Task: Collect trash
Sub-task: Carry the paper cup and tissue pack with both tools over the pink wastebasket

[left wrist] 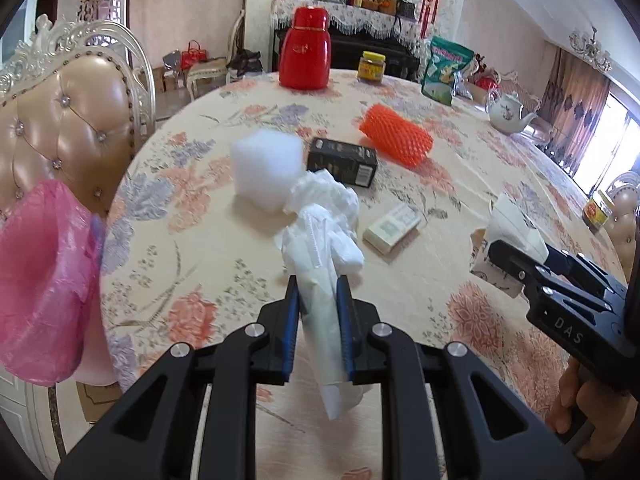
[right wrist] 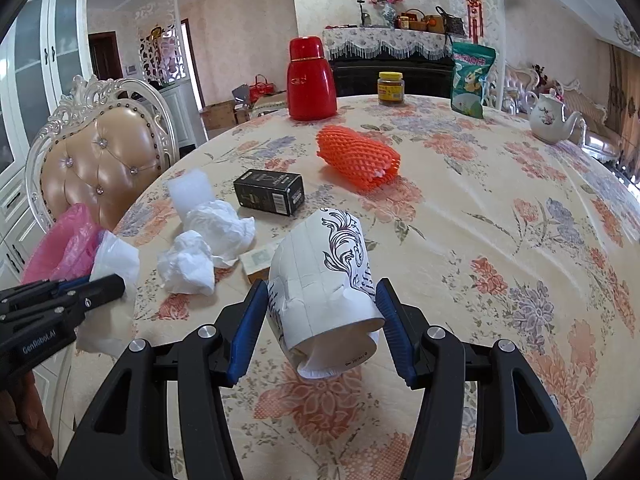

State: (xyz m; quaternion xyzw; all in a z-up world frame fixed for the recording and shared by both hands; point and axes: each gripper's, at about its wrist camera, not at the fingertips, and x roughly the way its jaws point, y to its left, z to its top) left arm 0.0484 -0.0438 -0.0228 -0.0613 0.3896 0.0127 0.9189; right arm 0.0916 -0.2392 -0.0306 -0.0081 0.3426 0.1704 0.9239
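We see a round table [right wrist: 500,208] in a floral cloth. Our left gripper [left wrist: 318,286] is clamped tight on a white tissue [left wrist: 320,280], lifted off the cloth. Our right gripper [right wrist: 324,292] is partly closed on a crushed paper cup [right wrist: 324,276] held on its side. More crumpled tissues [right wrist: 208,240], a foam block [left wrist: 266,168], a black box [left wrist: 344,160] and an orange net sleeve [right wrist: 358,158] lie on the table. A pink bag [left wrist: 44,280] hangs at the table's left edge, by a chair [left wrist: 72,120].

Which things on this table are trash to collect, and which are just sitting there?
Trash: tissue in left gripper, paper cup in right gripper, crumpled tissues, foam block, orange netting, black box, pink bag.

Not trash: red flask, jar, teapot, green pouch.
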